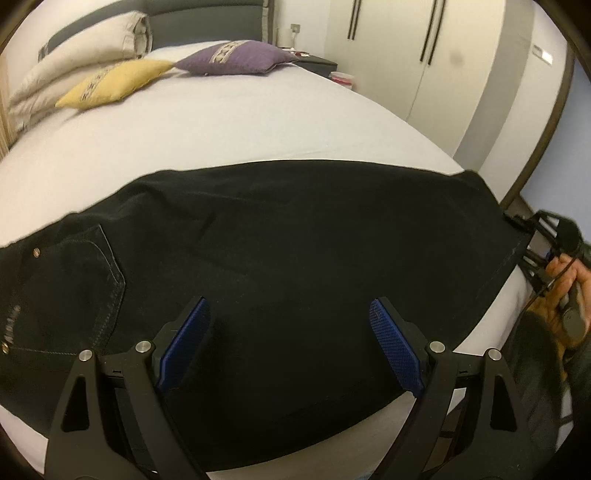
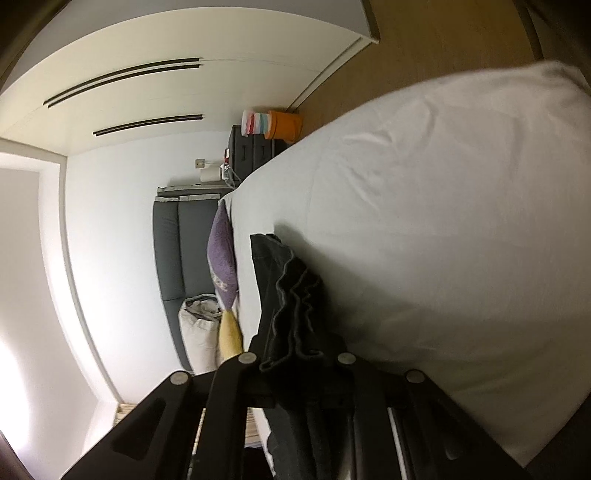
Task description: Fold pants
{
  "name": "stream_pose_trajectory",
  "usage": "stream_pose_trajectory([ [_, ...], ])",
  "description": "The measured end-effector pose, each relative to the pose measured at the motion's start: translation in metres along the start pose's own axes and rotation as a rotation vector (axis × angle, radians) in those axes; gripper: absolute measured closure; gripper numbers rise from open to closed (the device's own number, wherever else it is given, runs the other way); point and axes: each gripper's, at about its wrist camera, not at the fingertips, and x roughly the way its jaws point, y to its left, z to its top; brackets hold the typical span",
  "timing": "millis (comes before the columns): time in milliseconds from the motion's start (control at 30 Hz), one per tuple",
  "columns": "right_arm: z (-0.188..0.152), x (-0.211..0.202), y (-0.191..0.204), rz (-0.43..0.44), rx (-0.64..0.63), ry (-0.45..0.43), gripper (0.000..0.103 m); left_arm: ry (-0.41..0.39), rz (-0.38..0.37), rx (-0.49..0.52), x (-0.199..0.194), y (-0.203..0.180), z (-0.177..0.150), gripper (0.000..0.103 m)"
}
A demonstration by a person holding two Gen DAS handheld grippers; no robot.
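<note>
Black denim pants (image 1: 295, 236) are spread flat across the near part of a bed (image 1: 229, 122) covered with a white sheet, the waist end with its stitched pocket and copper rivets lying toward the left of the left wrist view and the leg ends reaching the bed's right edge. The cloth is seen lying smooth, with only faint creases.

The left gripper (image 1: 291, 339) is held over the middle of the pants, its jaws spread wide, and nothing is gripped between the blue pads (image 1: 395, 350). Whether the pads touch the cloth cannot be told.

At the right edge of the bed the right gripper (image 1: 532, 236) is seen from the left wrist view, held in a person's hand (image 1: 565, 291) with a dark sleeve. In the right wrist view (turned sideways) the jaws of this gripper (image 2: 295, 354) are drawn close together and are clamped on a bunched stack of hem layers (image 2: 291, 306), gathered into folds between them.

Farther up the bed a yellow cushion (image 1: 114, 81) and a purple cushion (image 1: 236, 57) are set beside pale pillows (image 1: 81, 48), against a grey padded headboard (image 1: 199, 18). White wardrobe doors (image 1: 399, 48) with long dark handles are seen beyond the bed.
</note>
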Motion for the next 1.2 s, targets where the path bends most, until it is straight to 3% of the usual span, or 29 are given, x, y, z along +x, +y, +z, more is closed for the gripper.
stream_pose_trajectory([
  [133,-0.006,0.001,0.019,-0.060,-0.080,-0.030,0.090,0.005,-0.033,-0.065,0.001,0.013,0.004,0.014],
  [233,-0.025,0.007,0.060,-0.127,-0.288,-0.029,0.090,0.001,-0.042,-0.105,0.000,0.024,0.009,0.014],
  [300,-0.062,0.023,0.104,-0.170,-0.554,0.016,0.090,-0.001,-0.058,-0.144,-0.002,0.032,0.013,0.014],
  [367,-0.128,0.050,0.142,-0.190,-0.870,0.127,0.090,-0.012,-0.084,-0.182,-0.003,0.042,0.020,0.014],
  [433,-0.203,0.080,0.154,-0.246,-1.206,0.256,0.091,-0.009,-0.153,-0.243,0.000,0.051,0.027,0.014],
  [500,-0.251,0.097,0.141,-0.285,-1.366,0.344,0.091,0.008,-0.247,-0.329,0.007,0.060,0.034,0.014],
  [633,-0.268,0.108,0.122,-0.323,-1.380,0.373,0.090,0.075,-0.357,-0.400,0.028,0.061,0.049,0.014],
  [833,-0.267,0.096,0.120,-0.303,-1.422,0.333,0.091,0.190,-0.491,-0.491,0.069,0.045,0.078,0.013],
  [1100,-0.288,0.078,0.113,-0.295,-1.565,0.281,0.090,0.274,-0.525,-0.402,0.092,0.021,0.111,0.011],
  [1167,-0.294,0.080,0.117,-0.300,-1.582,0.274,0.090,0.290,-0.511,-0.376,0.097,0.015,0.118,0.018],
  [1200,-0.296,0.080,0.117,-0.299,-1.591,0.270,0.090,0.299,-0.513,-0.365,0.098,0.012,0.119,0.038],
])
